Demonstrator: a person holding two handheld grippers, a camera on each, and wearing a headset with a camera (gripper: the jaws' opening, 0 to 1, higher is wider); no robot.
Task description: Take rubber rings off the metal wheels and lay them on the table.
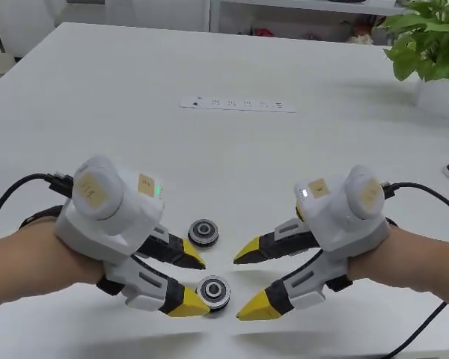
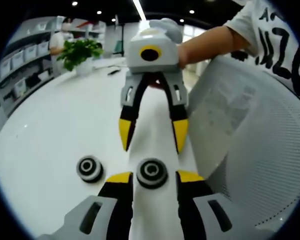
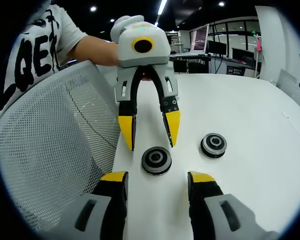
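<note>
**Open grippers flank a small wheel at the bench's edge**

The left gripper [image 1: 188,282] and right gripper [image 1: 245,282] both stand with jaws spread and nothing held, tips facing across the near wheel [image 1: 212,292], which lies flat on the white table [image 1: 135,90] close to its front edge; the far wheel [image 1: 203,232] lies just beyond it; each appears to wear its dark rubber ring [image 3: 156,171]; unpinned, the near wheel could skid or roll off the edge if one jaw prises alone, and opposing tips could clash; the person's shirt [image 3: 35,40] reads partly "LQE"; markings on the power strip [image 1: 238,105] are too small to read.
</note>
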